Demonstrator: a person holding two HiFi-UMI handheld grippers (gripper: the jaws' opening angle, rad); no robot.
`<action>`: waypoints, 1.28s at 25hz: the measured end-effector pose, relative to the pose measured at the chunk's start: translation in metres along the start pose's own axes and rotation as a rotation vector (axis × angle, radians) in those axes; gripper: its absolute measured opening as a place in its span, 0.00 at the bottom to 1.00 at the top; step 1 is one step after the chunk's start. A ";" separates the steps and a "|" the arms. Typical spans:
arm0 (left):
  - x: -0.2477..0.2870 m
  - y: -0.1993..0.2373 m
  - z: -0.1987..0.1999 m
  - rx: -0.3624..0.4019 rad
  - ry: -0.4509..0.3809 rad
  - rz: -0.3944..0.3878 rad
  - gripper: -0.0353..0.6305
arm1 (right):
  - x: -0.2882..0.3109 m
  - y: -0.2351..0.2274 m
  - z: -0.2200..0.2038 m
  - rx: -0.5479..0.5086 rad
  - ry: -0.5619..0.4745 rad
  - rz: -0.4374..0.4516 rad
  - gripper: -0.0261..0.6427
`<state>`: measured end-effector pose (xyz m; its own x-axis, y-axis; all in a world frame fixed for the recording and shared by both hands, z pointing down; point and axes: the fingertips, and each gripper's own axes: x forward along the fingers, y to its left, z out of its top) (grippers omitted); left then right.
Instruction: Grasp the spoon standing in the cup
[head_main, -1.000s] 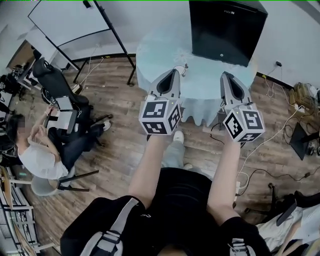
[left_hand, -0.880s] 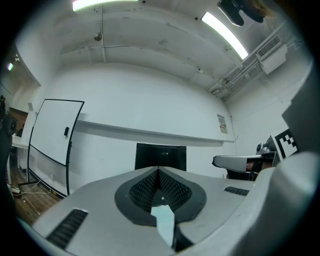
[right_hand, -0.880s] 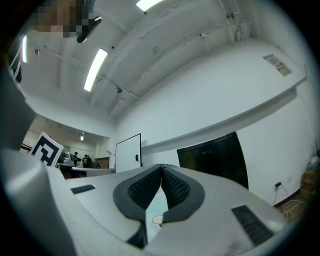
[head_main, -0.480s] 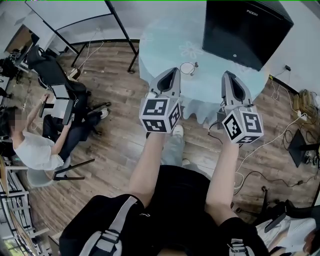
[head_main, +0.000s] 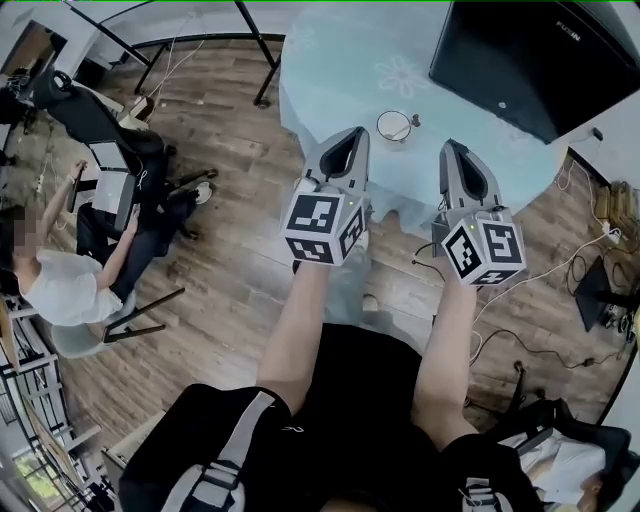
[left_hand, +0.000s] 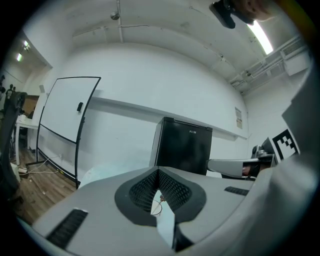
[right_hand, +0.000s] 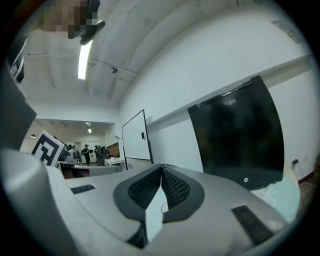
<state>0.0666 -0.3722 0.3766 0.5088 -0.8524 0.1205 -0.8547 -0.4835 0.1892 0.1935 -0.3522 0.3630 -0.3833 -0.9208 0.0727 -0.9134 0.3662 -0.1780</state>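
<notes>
Two grey plastic grippers fill the middle of the head view. The left gripper (head_main: 352, 133) and the right gripper (head_main: 447, 146) each taper to a narrow tip and carry a cube of black-and-white square markers at the near end. Both point toward a round table (head_main: 330, 70) draped in a pale blue-green cloth with a faint flower print. On the cloth, near the table's near edge and beyond the two tips, stands the cup (head_main: 393, 125), small, round and white inside. The spoon (head_main: 413, 122) leans out over its right rim as a thin stick with a dark end. A boxy black cabinet (head_main: 530, 60) sits on the far side of the table. The floor (head_main: 230, 260) is brown wood plank, and a seated person (head_main: 60, 285) is at the left.

The left gripper view adds what the head view cannot. The ribbed black pads (left_hand: 142, 190) meet at the tip, clenched on nothing. In the wedge-shaped gap behind the tip, the cup's thin rim and the spoon's end show, well beyond the jaws. A whiteboard (left_hand: 62, 115) on a dark frame stands at the left, and the right gripper juts in from the right.

The right gripper view shows the same ribbed pads pressed together at the tip, gripping nothing. The cabinet's glossy dark front fills the right, and a distant group of standing people (right_hand: 95, 152) is visible only here.
</notes>
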 end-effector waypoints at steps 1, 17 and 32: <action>0.005 0.001 -0.002 -0.001 0.000 -0.011 0.06 | 0.006 -0.002 -0.005 0.005 0.013 0.002 0.04; 0.069 0.023 -0.065 -0.021 0.132 -0.042 0.07 | 0.062 -0.036 -0.082 0.077 0.200 -0.027 0.21; 0.106 0.054 -0.104 -0.081 0.219 -0.021 0.07 | 0.104 -0.061 -0.143 0.151 0.332 -0.055 0.28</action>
<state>0.0850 -0.4682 0.5008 0.5441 -0.7746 0.3224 -0.8371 -0.4754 0.2707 0.1900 -0.4515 0.5214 -0.3802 -0.8358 0.3961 -0.9130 0.2704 -0.3055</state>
